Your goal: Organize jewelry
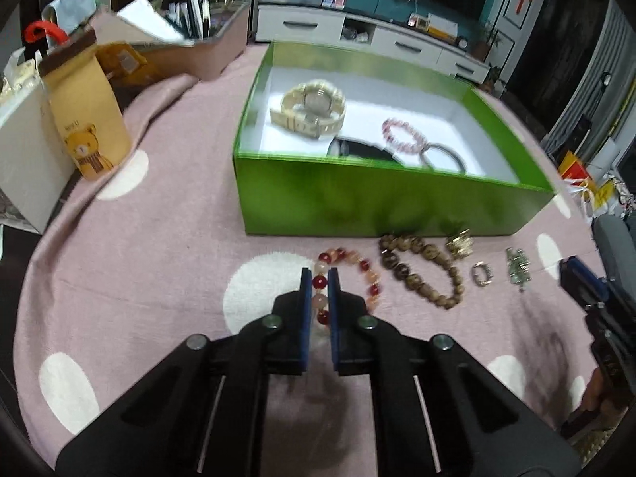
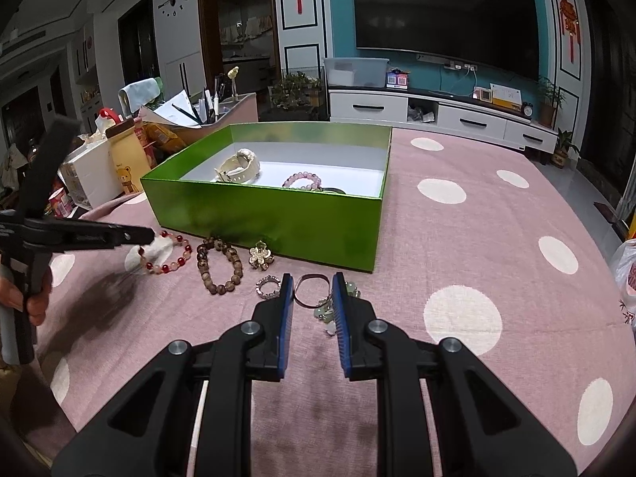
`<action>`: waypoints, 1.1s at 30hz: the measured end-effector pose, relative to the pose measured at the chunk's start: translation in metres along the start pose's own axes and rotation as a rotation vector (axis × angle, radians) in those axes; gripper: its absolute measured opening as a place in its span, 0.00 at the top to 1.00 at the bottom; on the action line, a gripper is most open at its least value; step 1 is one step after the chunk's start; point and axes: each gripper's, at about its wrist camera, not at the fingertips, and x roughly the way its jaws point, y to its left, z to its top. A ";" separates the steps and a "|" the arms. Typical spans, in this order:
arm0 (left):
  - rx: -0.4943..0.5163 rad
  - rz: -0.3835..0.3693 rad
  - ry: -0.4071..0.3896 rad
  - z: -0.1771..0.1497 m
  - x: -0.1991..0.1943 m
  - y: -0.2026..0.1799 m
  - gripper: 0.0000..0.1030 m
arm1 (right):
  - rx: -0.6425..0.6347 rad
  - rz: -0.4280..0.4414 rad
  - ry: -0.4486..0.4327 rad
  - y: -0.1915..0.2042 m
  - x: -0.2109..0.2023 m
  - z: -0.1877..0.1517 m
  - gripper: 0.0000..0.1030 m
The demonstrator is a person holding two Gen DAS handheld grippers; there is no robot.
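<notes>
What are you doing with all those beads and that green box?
A person holding a grabber in each hand is tidying jewelry. The left gripper has its fingers shut on the red bead bracelet, which lies on the pink tablecloth. The right gripper hangs over a thin ring, gripping nothing. A watch and pink bracelet are already in the green box.

Room dim, lit from ceiling lamps reflected as glare at 12 o'clock in the TV screen (image 2: 445,16); soft shadows under both tools on the tablecloth (image 1: 159,238); left view motion-blurred, strong fisheye bending and dark corners at edges.
</notes>
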 end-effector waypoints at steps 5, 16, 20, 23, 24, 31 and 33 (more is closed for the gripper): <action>0.009 -0.024 -0.059 0.006 -0.027 -0.005 0.93 | 0.001 0.002 -0.017 0.001 -0.006 0.001 0.81; 0.000 -0.038 -0.122 0.027 -0.065 -0.006 0.93 | 0.008 0.014 -0.071 0.003 -0.029 0.015 0.81; 0.002 -0.030 -0.148 0.040 -0.076 -0.007 0.93 | 0.014 0.009 -0.097 0.000 -0.038 0.026 0.81; -0.003 -0.025 -0.160 0.050 -0.081 -0.007 0.93 | 0.013 0.006 -0.115 0.000 -0.043 0.035 0.81; -0.004 -0.024 -0.162 0.054 -0.082 -0.006 0.93 | 0.013 0.006 -0.120 0.000 -0.044 0.038 0.81; -0.009 -0.006 -0.182 0.080 -0.087 -0.007 0.93 | 0.013 0.003 -0.149 -0.001 -0.045 0.065 0.81; -0.008 0.004 -0.184 0.089 -0.085 -0.007 0.93 | 0.021 0.007 -0.150 -0.003 -0.042 0.075 0.81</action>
